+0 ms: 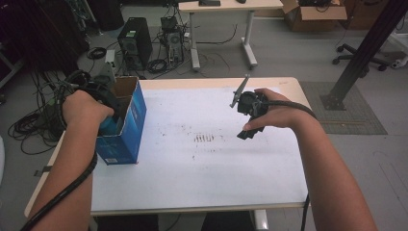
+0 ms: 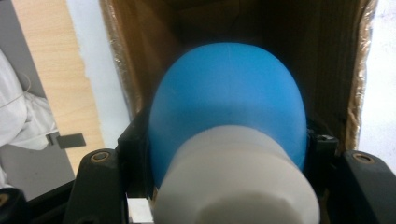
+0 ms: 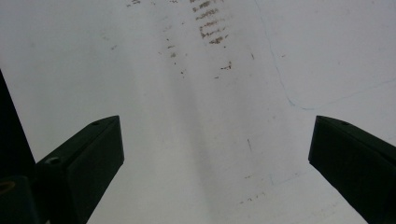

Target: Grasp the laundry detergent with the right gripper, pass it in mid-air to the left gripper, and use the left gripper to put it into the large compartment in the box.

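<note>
A blue cardboard box [image 1: 127,132] stands open-topped at the table's left edge. My left gripper [image 1: 111,122] reaches down into it, shut on a rounded object with a blue dome [image 2: 229,107] and a white base [image 2: 238,182]. In the left gripper view the black fingers [image 2: 132,142] press on both sides of the dome, with the box's brown inner walls [image 2: 327,56] around it. My right gripper [image 1: 247,131] hovers over the white table surface [image 1: 202,168] at the right of centre. Its jaws [image 3: 217,149] stand wide open with nothing between them.
Dark smudge marks [image 1: 204,138] lie on the white sheet mid-table. On the floor beyond are a computer tower [image 1: 134,43], tangled cables [image 1: 36,120], a second desk [image 1: 226,7], a cardboard box [image 1: 315,14], a black slanted post [image 1: 365,53] and a chair base [image 1: 358,60].
</note>
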A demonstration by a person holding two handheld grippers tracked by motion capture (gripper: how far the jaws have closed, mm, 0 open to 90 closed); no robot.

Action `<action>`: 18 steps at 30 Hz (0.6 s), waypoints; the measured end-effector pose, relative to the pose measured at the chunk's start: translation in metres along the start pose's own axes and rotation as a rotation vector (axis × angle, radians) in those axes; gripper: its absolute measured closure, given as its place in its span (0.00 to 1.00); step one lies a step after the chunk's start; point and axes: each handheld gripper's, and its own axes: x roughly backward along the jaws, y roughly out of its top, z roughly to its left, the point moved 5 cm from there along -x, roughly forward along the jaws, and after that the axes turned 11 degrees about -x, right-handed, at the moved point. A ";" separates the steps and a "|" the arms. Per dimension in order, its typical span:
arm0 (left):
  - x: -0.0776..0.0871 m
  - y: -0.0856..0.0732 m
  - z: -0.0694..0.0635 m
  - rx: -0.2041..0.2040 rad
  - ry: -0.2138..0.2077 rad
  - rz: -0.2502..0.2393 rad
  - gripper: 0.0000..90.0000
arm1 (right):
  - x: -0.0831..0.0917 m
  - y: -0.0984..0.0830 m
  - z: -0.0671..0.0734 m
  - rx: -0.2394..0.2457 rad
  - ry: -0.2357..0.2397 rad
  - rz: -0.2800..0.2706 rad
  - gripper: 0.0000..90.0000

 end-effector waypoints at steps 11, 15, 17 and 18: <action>-0.015 0.003 -0.004 -0.022 0.000 0.001 0.42 | -0.001 -0.003 -0.002 -0.010 -0.004 -0.014 0.04; -0.018 0.004 -0.005 -0.023 -0.002 0.000 0.42 | -0.001 -0.005 -0.002 -0.009 -0.005 -0.016 0.04; -0.019 0.004 -0.006 -0.020 0.000 -0.001 0.42 | -0.001 -0.005 -0.002 -0.015 -0.004 -0.014 0.04; -0.019 0.005 -0.006 -0.020 0.001 -0.001 0.42 | -0.001 -0.006 -0.002 -0.017 -0.004 -0.013 0.04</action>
